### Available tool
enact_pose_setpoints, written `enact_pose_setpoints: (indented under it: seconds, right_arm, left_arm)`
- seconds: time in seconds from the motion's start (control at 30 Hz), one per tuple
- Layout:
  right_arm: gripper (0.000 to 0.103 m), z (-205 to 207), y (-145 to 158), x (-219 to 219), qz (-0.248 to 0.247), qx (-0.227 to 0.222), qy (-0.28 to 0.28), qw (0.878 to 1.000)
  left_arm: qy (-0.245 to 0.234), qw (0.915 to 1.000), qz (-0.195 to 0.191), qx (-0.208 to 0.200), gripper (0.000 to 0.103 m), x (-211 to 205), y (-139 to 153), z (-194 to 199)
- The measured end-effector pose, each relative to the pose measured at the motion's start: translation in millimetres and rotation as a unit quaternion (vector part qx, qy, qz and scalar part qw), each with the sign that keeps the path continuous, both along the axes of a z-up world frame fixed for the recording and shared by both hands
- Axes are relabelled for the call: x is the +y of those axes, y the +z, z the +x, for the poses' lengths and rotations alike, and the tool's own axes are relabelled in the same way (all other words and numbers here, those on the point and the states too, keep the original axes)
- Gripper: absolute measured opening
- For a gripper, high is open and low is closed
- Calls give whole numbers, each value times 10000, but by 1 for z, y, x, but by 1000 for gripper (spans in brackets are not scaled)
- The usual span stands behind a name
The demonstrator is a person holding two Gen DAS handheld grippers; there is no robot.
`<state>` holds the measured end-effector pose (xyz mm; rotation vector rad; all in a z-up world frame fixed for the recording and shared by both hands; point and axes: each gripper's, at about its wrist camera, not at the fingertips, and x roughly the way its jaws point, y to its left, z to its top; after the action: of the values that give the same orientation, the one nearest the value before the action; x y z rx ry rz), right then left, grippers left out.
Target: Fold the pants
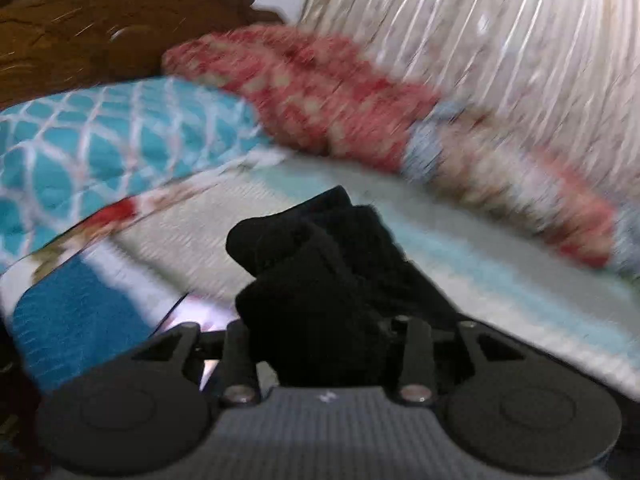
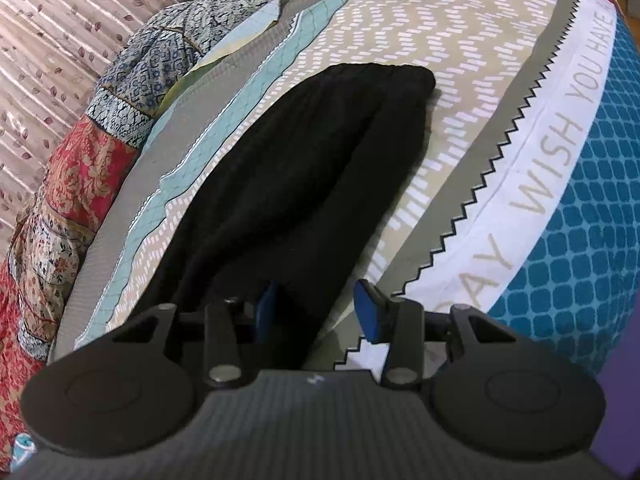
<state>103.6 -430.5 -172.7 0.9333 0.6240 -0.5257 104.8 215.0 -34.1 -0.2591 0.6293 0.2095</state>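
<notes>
Bunching in the left hand-held gripper [image 1: 320, 344], the pants [image 2: 304, 176] cross the bed [image 2: 460, 128]; the right hand-held gripper [image 2: 316, 312] straddles them, jaws apart.

bedsheet [image 2: 460, 92] right of pants [image 2: 304, 168]: free | left: quilt [image 2: 80, 168] blocks

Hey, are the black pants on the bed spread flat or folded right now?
Folded lengthwise: in the right wrist view the black pants lie as one long narrow strip, one leg stacked over the other, on the bedsheet.
</notes>
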Motion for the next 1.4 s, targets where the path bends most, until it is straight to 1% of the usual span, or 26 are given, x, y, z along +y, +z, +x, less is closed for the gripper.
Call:
enact_pose_setpoints:
  seconds: [0.03,0.07,0.1,0.13,0.2,0.27,0.33,0.47,0.5,0.57,0.63,0.73,0.83,0.9,1.0,1.07,1.1,1.13,1.17,1.2,1.23,1.27,1.3,1.33,1.37,1.4]
  right_arm:
    - [48,1,-1,1,-47,4,25,10000]
    - [48,1,0,2,-88,7,49,9999]
    - [48,1,1,3,-121,7,78,9999]
    - [48,0,2,3,-135,8,134,9998]
    - [48,-4,5,1,-66,-40,237,9997]
    - [48,-14,9,-3,-83,-128,243,9996]
    - [48,-25,14,-10,-253,-208,151,9994]
    - [48,-45,17,-28,-449,-335,-91,9984]
    - [49,-48,16,-32,-455,-357,-159,9982]
    - [50,-51,13,-43,-402,-420,-300,9979]
    - [50,-50,9,-52,-273,-567,-393,9972]
    - [51,-39,-2,-68,42,-804,-398,9960]
    - [52,-23,-15,-77,267,-1007,-336,9940]
    - [52,-15,-21,-82,335,-1103,-340,9927]
    - [52,-8,-24,-90,391,-1362,-384,9892]
    - [52,-5,-20,-96,367,-1462,-358,9879]
    - [52,-3,-17,-96,348,-1493,-319,9877]
    - [53,-3,-13,-98,294,-1538,-242,9874]
    - [54,-2,-10,-97,192,-1569,-173,9873]
    - [57,-3,-9,-98,108,-1559,-151,9876]
    - [60,-5,-12,-100,84,-1465,-208,9890]
    - [59,-7,-18,-103,179,-1392,-302,9896]
    - [59,-10,-24,-107,306,-1514,-347,9874]
    - [60,-15,-26,-108,370,-1683,-390,9843]
    - [60,-17,-26,-108,387,-1738,-385,9833]
    - [61,-18,-25,-107,384,-1734,-355,9835]
  left_arm:
    - [60,9995,53,320,41,0,-16,7]
    - [138,9975,94,693,50,1,-33,17]
    - [250,9935,111,1108,59,3,-49,26]
    - [379,9910,5,1285,64,6,-57,28]
    - [561,9914,-221,1162,79,12,-51,23]
    - [496,9937,-92,1001,87,12,-37,16]
    - [516,9953,90,812,89,16,-19,6]
    - [850,9958,103,322,91,31,16,-8]
    - [879,9957,121,261,91,33,21,-7]
    - [795,9966,119,162,91,30,32,-5]
    - [538,9984,114,145,91,19,33,5]
    - [18,9994,99,336,91,-11,23,23]
    - [-524,9964,4,663,90,-50,6,40]
    - [-918,9922,-80,838,90,-78,-5,49]
    - [-1365,9841,164,1124,89,-126,-23,58]
    - [-1628,9773,87,1350,87,-149,-32,62]
    - [-1772,9743,77,1390,87,-160,-35,60]
    - [-1880,9721,149,1396,88,-170,-36,59]
    - [-1986,9694,337,1404,89,-182,-39,56]
    - [-2041,9665,542,1457,90,-191,-43,55]
    - [-2072,9612,794,1640,90,-201,-52,57]
    - [-2057,9559,965,1859,91,-208,-61,59]
    - [-2013,9536,1049,1977,95,-210,-69,60]
    - [-1950,9553,1116,1919,97,-211,-72,60]
    - [-1910,9554,1196,1907,100,-212,-73,60]
    - [-1879,9556,1199,1929,100,-213,-73,59]
